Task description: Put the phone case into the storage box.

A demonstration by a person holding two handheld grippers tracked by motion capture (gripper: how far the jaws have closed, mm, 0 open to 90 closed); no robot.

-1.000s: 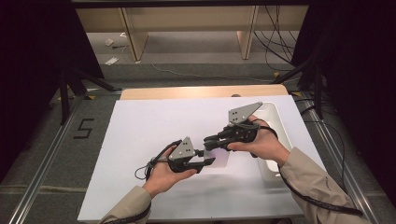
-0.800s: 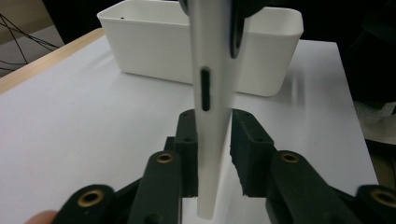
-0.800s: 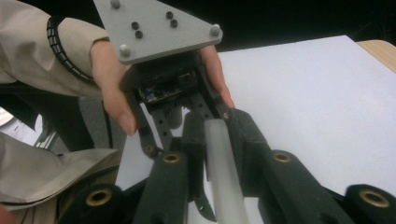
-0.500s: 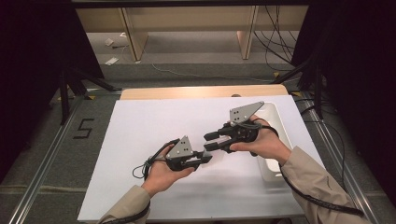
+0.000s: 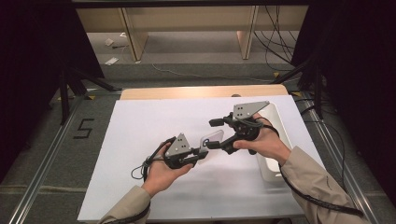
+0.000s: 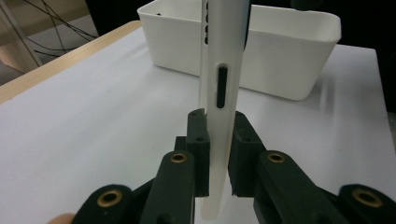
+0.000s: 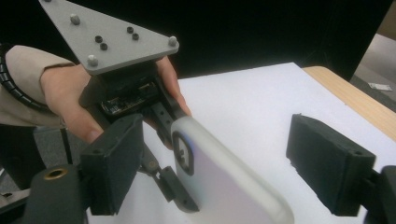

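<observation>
Phone case [image 6: 223,79] pinched edge-on in left gripper [image 5: 198,154] jaws, held above table [image 5: 140,126] middle, long axis running toward right gripper [image 5: 211,134]. Right jaws just opening, spread wide either side of case's far end, pads clear. White bin [image 6: 289,51] near right edge.

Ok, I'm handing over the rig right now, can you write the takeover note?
Left tool: shut on the phone case, holding it by one end, clear of the table.
Right tool: jaws have just been opening; they stand wide on either side of the case without pressing it.
White bin: on the white table, by the right hand.
Done: case passed to the left tool.
Left: probably draw the right tool clear.
</observation>
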